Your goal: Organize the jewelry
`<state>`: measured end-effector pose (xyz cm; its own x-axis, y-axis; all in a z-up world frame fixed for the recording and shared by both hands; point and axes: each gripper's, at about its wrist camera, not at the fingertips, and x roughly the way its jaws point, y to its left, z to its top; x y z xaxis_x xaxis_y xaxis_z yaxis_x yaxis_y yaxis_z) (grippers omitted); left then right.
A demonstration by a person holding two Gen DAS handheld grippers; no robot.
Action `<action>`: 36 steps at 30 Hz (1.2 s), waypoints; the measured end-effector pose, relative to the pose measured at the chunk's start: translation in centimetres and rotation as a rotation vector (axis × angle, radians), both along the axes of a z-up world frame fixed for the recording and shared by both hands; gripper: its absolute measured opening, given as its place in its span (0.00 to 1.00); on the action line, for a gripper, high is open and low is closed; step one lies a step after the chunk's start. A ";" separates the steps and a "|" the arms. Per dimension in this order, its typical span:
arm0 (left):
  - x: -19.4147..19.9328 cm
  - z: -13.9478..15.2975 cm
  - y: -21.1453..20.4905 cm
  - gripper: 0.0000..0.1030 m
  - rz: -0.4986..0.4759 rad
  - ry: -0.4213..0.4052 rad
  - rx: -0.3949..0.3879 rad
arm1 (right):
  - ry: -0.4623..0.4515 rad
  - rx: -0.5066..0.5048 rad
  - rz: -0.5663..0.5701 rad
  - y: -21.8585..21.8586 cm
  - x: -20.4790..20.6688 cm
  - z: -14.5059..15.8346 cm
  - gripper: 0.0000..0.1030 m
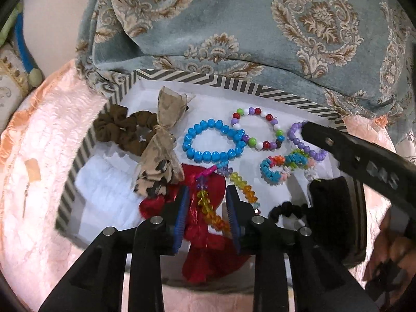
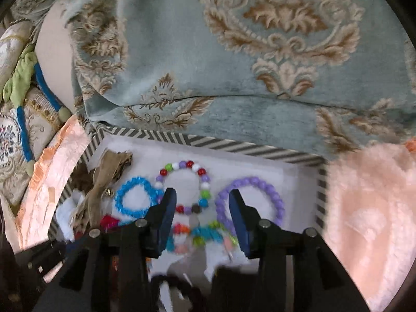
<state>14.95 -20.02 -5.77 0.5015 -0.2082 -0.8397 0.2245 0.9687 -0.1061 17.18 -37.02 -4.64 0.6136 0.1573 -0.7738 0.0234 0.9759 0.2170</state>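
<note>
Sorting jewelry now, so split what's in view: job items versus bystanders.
For the job:
blue bracelet
mixed-colour bracelet
purple bracelet
rainbow bead strand
striped box

Lying about:
brown scrunchie
tan bow
blue patterned cushion

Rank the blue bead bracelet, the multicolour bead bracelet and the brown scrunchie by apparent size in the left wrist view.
1. Blue bead bracelet and brown scrunchie: about equal spans, too close to rank; the scrunchie is partly hidden under a tan bow.
2. Multicolour bead bracelet: slightly smaller ring, though it lies farther from the camera.
</note>
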 end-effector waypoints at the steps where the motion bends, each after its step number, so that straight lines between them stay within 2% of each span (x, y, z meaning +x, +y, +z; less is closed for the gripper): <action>1: -0.3 0.2 0.1 0.11 0.003 0.000 -0.003 | -0.009 -0.003 -0.001 -0.1 -0.7 0.4 0.42; 6: -2.6 1.5 0.6 0.11 0.000 -0.027 0.023 | -0.046 -0.068 -0.030 0.4 -5.0 1.8 0.51; 11: -5.0 2.8 2.0 0.11 0.019 -0.048 0.004 | -0.062 -0.090 -0.057 1.4 -8.9 2.5 0.51; 17: -7.7 4.8 3.3 0.11 0.047 -0.116 0.030 | -0.083 -0.080 -0.082 2.9 -12.1 3.8 0.52; 23: -9.2 6.8 4.2 0.11 0.064 -0.178 0.052 | -0.122 -0.103 -0.087 4.6 -14.0 5.7 0.58; 36: -11.3 10.2 5.2 0.11 0.101 -0.275 0.044 | -0.157 -0.116 -0.093 6.0 -16.3 8.4 0.58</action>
